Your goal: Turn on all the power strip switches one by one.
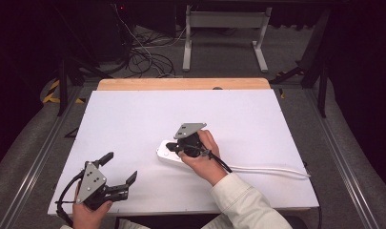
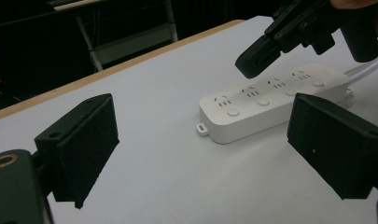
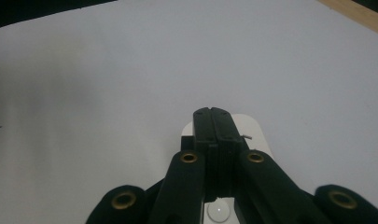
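My right gripper [image 3: 213, 112] has its two black jaws pressed flat together, with nothing between them. Their tips hang just over the white power strip [image 2: 270, 100]. In the right gripper view I see the rounded end of the strip poking out past the tips, and one round white button [image 3: 218, 213] sits right under the jaws, close to me. I cannot tell if the tips touch the strip or float a little above it.

In the left gripper view, the closed tips point down at the row of sockets and buttons on top of the strip, near its middle. The hand [image 1: 205, 160] that holds this gripper is over the strip's far end. A white cord [image 1: 271, 169] runs out from that end, away behind the hand.

My left gripper [image 1: 119, 171] has its jaws spread wide with nothing in them. The strip lies ahead of these jaws and off to one side, well apart from them. Bare white table [image 1: 133, 119] lies between the two jaws. The table's wooden edge [image 1: 181, 84] is far past everything.
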